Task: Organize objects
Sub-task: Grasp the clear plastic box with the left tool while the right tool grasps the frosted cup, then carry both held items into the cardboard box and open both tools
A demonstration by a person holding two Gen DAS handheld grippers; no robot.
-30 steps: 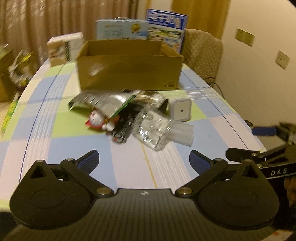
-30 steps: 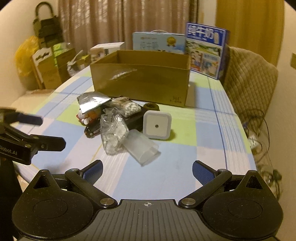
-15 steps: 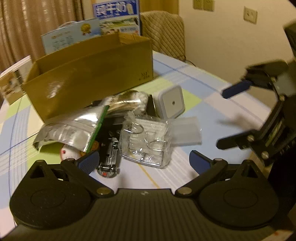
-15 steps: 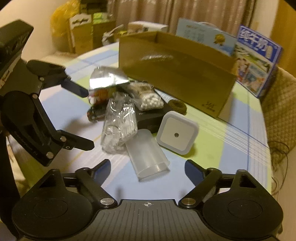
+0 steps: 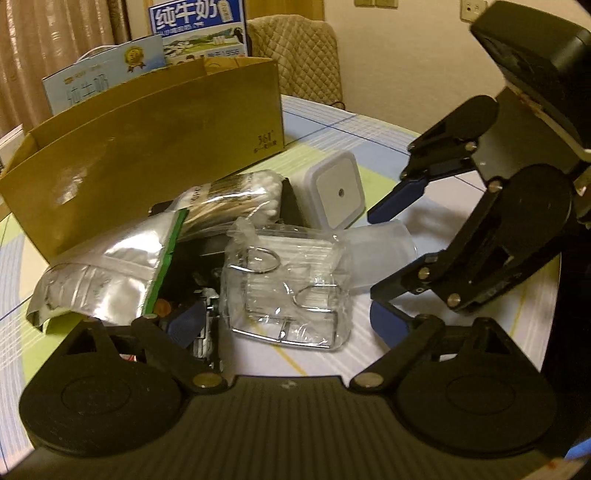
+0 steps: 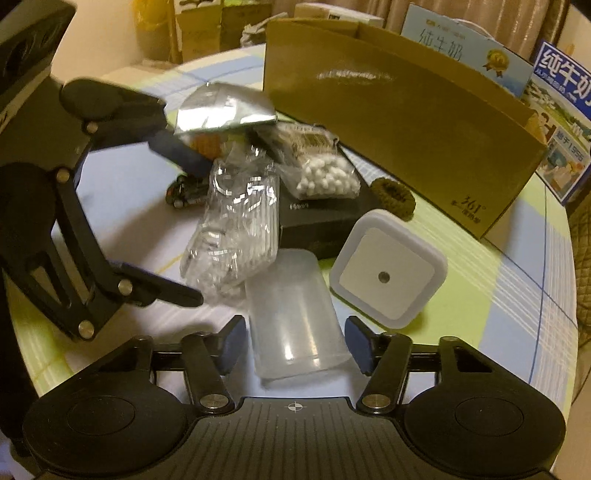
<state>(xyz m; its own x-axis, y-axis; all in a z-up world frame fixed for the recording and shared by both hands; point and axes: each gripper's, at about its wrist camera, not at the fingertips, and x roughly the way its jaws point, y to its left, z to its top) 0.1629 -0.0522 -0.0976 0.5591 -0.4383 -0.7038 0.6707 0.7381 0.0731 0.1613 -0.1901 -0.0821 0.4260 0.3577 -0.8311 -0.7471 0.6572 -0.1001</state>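
A frosted plastic cup (image 6: 295,325) lies on its side on the checked tablecloth. My right gripper (image 6: 297,345) is closing around it, and its pads (image 6: 234,343) stand right beside the cup's walls with no clear press. A clear bag of metal rings (image 5: 284,288) lies between the blue fingertips (image 5: 186,319) of my left gripper (image 5: 288,319). The left jaws are closing but still stand wide of the bag. In the left wrist view the right gripper (image 5: 393,258) straddles the cup (image 5: 380,251).
Behind the pile stands an open cardboard box (image 6: 388,110). Around the bag lie a white square night light (image 6: 388,277), a cotton swab pack (image 6: 325,177), a silver foil pouch (image 5: 107,273), a black box (image 6: 321,221), a brown hair tie (image 6: 393,195) and a toy car (image 6: 184,194). Milk cartons (image 5: 199,29) stand behind.
Both grippers have come down and in toward the pile, rolling as they came. The right jaws have narrowed around the cup. The left fingers now flank the ring bag.
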